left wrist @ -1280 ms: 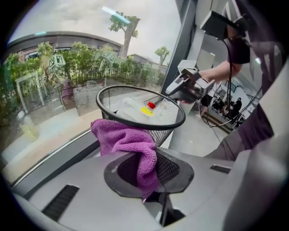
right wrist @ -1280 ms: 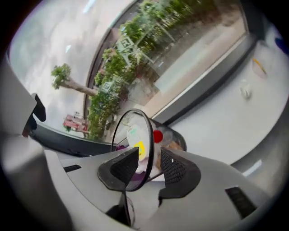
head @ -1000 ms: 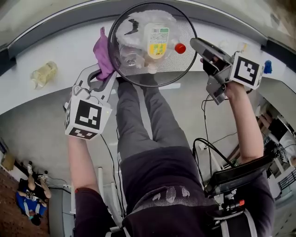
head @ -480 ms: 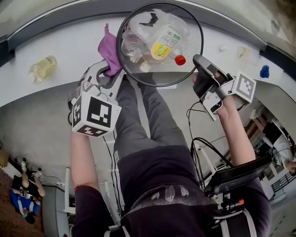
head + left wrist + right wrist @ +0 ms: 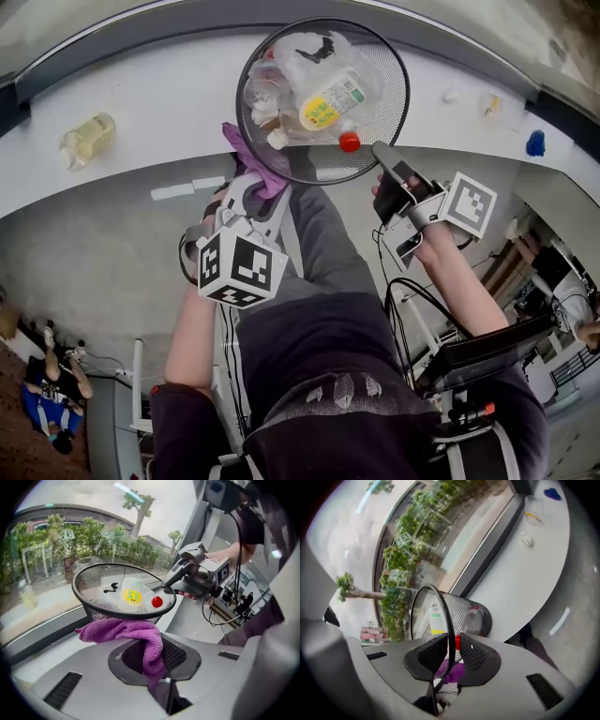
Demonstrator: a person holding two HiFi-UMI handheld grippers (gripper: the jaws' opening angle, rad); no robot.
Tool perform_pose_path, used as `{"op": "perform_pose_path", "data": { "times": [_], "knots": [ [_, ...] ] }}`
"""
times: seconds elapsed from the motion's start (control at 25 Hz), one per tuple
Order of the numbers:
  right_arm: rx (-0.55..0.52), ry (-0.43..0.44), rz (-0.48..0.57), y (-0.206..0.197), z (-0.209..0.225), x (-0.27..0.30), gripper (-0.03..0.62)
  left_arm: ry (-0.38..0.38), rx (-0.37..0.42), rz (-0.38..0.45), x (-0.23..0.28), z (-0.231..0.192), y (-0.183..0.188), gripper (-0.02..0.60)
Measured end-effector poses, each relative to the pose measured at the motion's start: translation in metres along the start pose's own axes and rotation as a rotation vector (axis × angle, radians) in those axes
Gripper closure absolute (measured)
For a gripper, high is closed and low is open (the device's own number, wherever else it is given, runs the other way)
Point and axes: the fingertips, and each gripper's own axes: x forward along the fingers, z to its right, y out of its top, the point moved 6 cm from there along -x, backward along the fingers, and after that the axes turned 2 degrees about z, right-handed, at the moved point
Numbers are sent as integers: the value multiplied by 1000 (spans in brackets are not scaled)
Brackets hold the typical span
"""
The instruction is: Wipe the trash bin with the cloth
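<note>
A black mesh trash bin [image 5: 380,117] full of plastic bottles stands at the near edge of the white table. My left gripper [image 5: 255,187] is shut on a purple cloth [image 5: 251,155], which lies against the bin's outer wall just under its near rim [image 5: 98,613]. The cloth [image 5: 124,632] drapes over the left jaws. My right gripper [image 5: 382,155] is at the bin's right near side, its jaws closing. In the right gripper view the thin rim [image 5: 449,634] runs between them, against the left pad [image 5: 429,656], with a gap to the other.
Inside the bin lie a yellow-labelled bottle [image 5: 328,98] and a red cap [image 5: 349,142]. A yellowish bottle [image 5: 87,141] lies far left on the table [image 5: 141,94]; a blue object [image 5: 535,143] sits far right. Cables [image 5: 412,291] hang by my right side.
My left gripper has carried the cloth from the bin's left side down and right to its near wall. My right gripper has moved in to the rim, and its jaws have narrowed.
</note>
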Motion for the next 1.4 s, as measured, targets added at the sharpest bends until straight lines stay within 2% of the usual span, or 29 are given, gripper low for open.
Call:
{"op": "perform_pose_path", "data": {
  "times": [0.08, 0.16, 0.36, 0.44, 0.52, 0.6, 0.64, 0.72, 0.8, 1.0, 1.08, 1.16, 1.28, 1.4],
  "knots": [
    [-118, -15, -80, -4, -6, 1, 508, 17, -77, 47, 0, -6, 3, 529],
    [-281, -15, -88, 6, -17, -4, 508, 44, -122, 73, -5, -19, 7, 529],
    [-719, 54, 8, 70, -65, 1, 507, 172, -92, 81, -26, -62, 10, 529],
    [-798, 107, -23, 86, -86, 17, 507, 215, -78, 71, -34, -77, 11, 529],
    [-821, 143, -82, 92, -96, 38, 507, 233, -48, 54, -37, -85, 14, 529],
    [-847, 109, -136, 94, -95, 55, 508, 235, -24, 48, -38, -85, 17, 529],
    [-858, 83, -155, 93, -92, 59, 530, 236, -18, 46, -37, -84, 17, 529],
    [-821, 74, -159, 90, -88, 58, 545, 240, -16, 43, -36, -83, 16, 529],
    [-702, 89, -139, 85, -81, 53, 549, 237, -28, 49, -36, -81, 11, 529],
    [-257, -3, -9, 61, -37, 20, 542, 219, -66, 70, -29, -73, 5, 529],
    [-117, -5, -3, 42, -24, 8, 542, 180, -30, 66, -22, -64, 9, 529],
    [-5, 0, -51, 22, -14, 4, 553, 129, 26, 70, -12, -47, 16, 529],
    [85, 15, -79, 2, -5, 2, 563, 95, 100, 53, 0, -23, 23, 529],
    [126, 29, -69, -4, -4, 1, 565, 14, 115, 32, 9, -2, 23, 529]
  ]
}}
